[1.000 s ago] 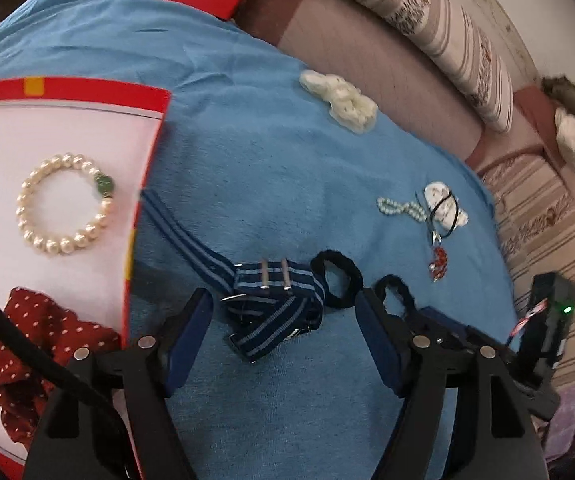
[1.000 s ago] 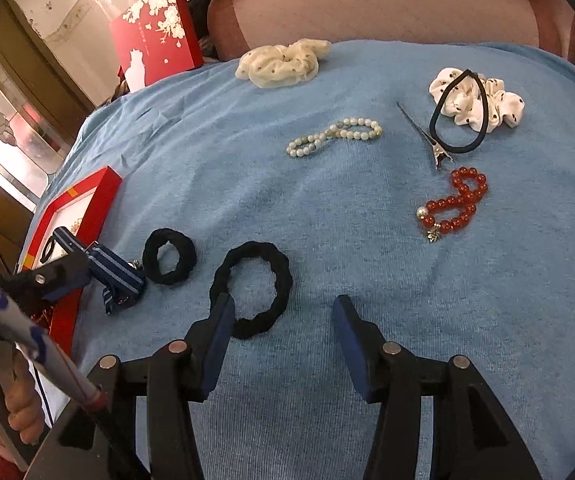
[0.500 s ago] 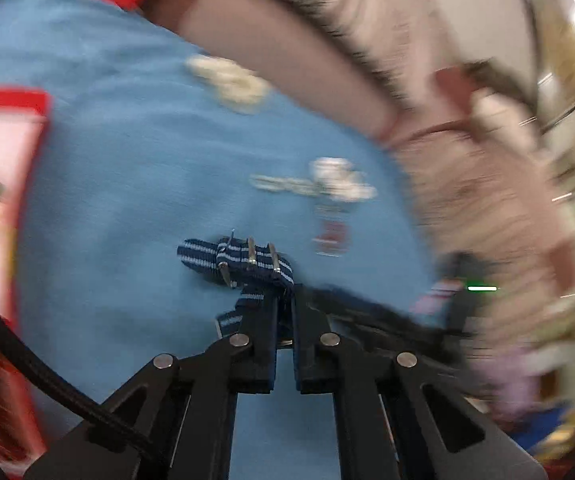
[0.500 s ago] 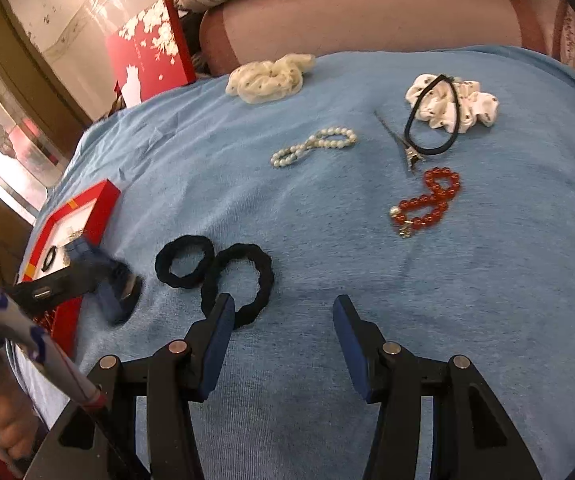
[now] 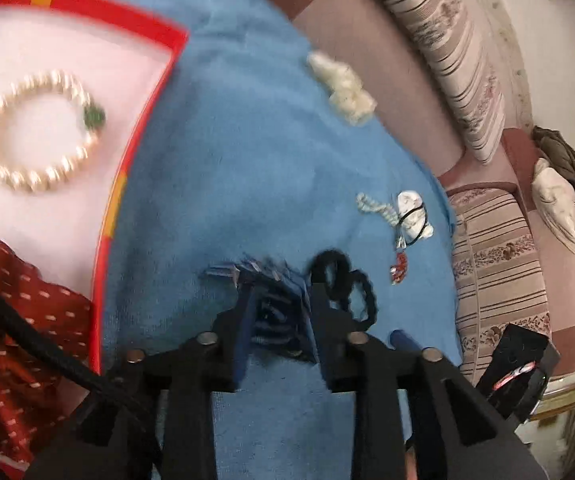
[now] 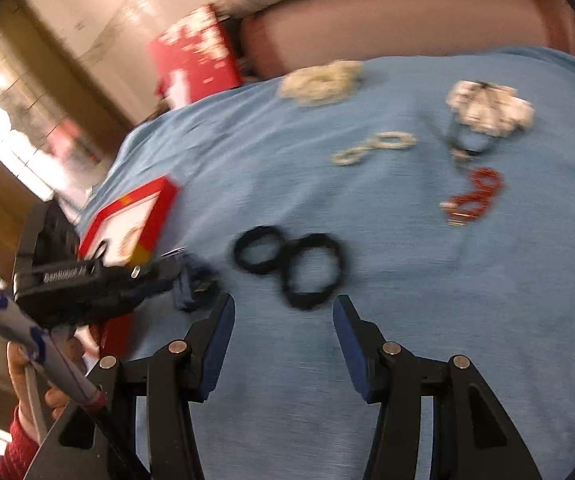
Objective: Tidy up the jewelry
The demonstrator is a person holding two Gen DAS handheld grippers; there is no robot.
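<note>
Two pieces at least already lay in the red-rimmed tray at the left: a pearl bracelet with a green bead on its pale floor and, nearer, a dark red dotted scrunchie. Everything else was still out on the blue towel, so by this reading the sorting was well short of half done.

The left gripper had just been opening from a tight pinch, and its jaws stood narrowly apart with the bunched blue striped strap between them; in the blurred picture the pads seemed to touch the fabric on both sides, so the strap looked held, just right of the tray and not yet over it. The right gripper hung about half open and empty, its tips just near of two black hair ties that lay touching each other.

Left to move were those ties, the cream scrunchie at the far edge, a white bead bracelet, a red bead bracelet, and a white scrunchie with a thin black band across it; a metal clip beside it was too smeared to make out.
</note>
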